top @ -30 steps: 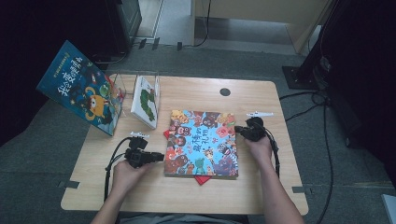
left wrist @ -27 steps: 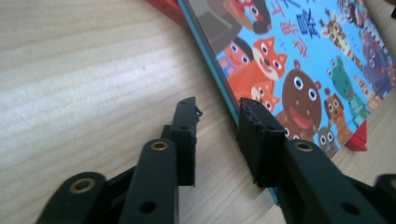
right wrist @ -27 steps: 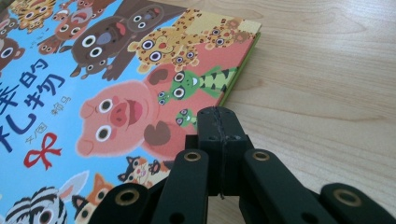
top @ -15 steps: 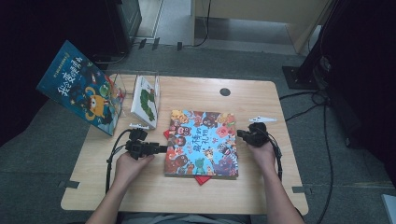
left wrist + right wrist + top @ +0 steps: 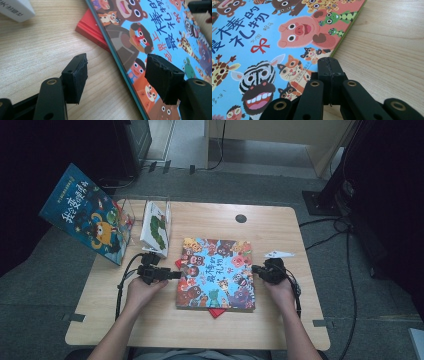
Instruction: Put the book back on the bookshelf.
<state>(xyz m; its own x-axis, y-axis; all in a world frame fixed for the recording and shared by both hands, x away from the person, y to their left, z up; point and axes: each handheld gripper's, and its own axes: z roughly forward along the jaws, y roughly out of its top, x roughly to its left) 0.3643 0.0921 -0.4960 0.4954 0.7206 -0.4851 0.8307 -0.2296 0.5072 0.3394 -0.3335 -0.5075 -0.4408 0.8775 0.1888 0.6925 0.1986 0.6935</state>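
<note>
Left gripper (image 5: 175,275) is pointing rightward, its jaws having just been opening, nothing pressed between. Right gripper (image 5: 255,268) is pointing leftward, jaws closed together.

Light wooden desk (image 5: 280,320), rounded corners, dark grommet hole (image 5: 241,218) near far edge. On it: red book (image 5: 216,311) under a colourful animal picture book (image 5: 217,272); clear rack (image 5: 131,205) far left; white paper scrap (image 5: 279,254) right.

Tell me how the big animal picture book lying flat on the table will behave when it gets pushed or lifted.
The picture book looks like a stiff hardcover, so it should probably stay flat rather than droop. Its glossy cover may slip on the jaws. Resting partly on the red book, it might rock or pivot when pushed.
</note>
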